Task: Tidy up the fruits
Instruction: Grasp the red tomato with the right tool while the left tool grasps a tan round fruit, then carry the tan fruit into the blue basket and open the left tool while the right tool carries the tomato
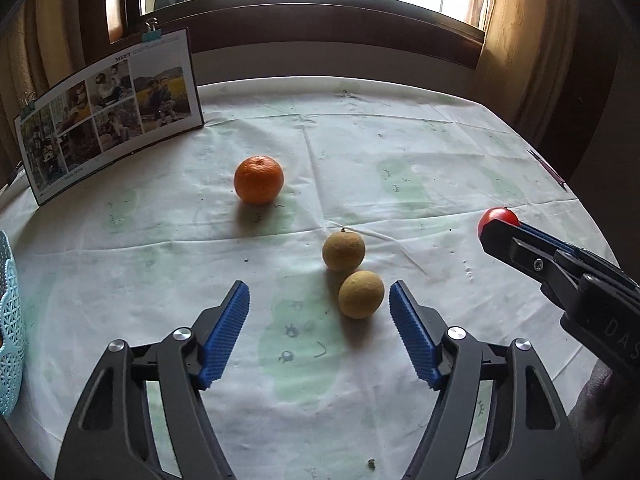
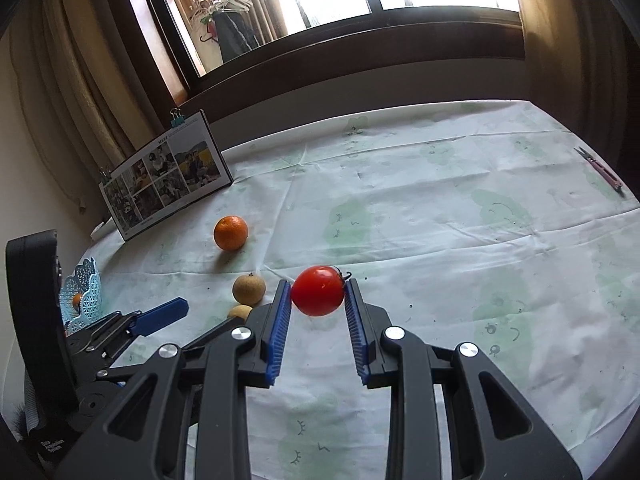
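We see our right gripper (image 2: 318, 294) clamping a smooth red tomato (image 2: 318, 291) above the creased tablecloth (image 2: 440, 240). Left gripper (image 1: 319, 300) gapes wide beside two rough tan fruits (image 1: 361, 294). Lattice basket (image 1: 10, 340) cut off; contents mostly hidden.

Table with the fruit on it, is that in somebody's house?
Probably a home, maybe a dining room. The table has a printed cloth, curtains hang beside a dark wooden window frame, and clothes hangers show outside the glass.
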`<state>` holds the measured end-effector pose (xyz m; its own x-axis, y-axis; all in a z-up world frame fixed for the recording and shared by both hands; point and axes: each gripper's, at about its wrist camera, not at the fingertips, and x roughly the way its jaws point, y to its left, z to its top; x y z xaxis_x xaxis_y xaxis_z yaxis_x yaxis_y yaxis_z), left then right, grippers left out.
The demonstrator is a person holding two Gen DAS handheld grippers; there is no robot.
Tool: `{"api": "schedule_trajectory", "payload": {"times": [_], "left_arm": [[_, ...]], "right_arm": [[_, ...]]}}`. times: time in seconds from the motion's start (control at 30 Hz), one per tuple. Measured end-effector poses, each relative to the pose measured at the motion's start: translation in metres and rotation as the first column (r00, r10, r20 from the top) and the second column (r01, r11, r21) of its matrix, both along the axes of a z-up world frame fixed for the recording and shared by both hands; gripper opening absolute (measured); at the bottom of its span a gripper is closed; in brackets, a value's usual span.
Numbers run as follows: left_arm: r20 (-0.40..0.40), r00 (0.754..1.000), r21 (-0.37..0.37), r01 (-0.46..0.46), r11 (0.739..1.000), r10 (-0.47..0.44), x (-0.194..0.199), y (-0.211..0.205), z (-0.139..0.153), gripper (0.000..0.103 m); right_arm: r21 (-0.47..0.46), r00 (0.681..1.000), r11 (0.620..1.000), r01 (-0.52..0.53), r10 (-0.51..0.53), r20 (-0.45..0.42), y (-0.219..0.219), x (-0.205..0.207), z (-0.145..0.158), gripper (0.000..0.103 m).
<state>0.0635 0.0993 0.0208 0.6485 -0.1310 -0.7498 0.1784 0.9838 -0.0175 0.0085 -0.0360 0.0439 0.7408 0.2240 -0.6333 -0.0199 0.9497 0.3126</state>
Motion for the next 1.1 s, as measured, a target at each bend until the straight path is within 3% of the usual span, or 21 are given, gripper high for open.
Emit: {"api": "schedule_trajectory", "payload": {"times": [0.13,0.2,0.27,0.63,0.87,1.1], "left_arm": [[-0.044,0.999,-0.052,0.023,0.998,-0.025,0.01,-0.005,-0.009,0.054],[-0.053,0.998,-0.063,0.027,0.998,-0.03,0.013,-0.007,-0.01,0.032],[-0.063,0.997,-0.071,0.037,0.997,-0.041,0.014,-0.008,-0.012,0.025],[0.009,1.0,-0.062,0.019,0.998,-0.018,-0.006,0.005,0.007,0.025],[0.073,0.995,-0.036,-0.07,0.997,0.072,-0.018,0.031,0.023,0.025],[0.167,0.968,-0.005,-0.191,0.982,0.189,-0.036,0.069,0.042,0.025]], "right_arm": [[0.008,1.0,1.0,0.006,-0.006,0.006,-0.002,-0.001,0.002,0.028],[0.01,1.0,1.0,0.008,-0.008,0.007,-0.003,-0.001,0.002,0.028],[0.011,1.0,1.0,0.008,-0.008,0.008,-0.003,-0.001,0.002,0.028],[0.009,1.0,1.0,0.004,-0.004,0.009,-0.002,-0.001,0.001,0.028],[0.0,1.0,1.0,-0.001,0.001,0.012,0.001,-0.003,-0.001,0.028],[-0.005,1.0,1.0,-0.018,0.018,-0.003,0.009,-0.001,-0.004,0.028]]}}
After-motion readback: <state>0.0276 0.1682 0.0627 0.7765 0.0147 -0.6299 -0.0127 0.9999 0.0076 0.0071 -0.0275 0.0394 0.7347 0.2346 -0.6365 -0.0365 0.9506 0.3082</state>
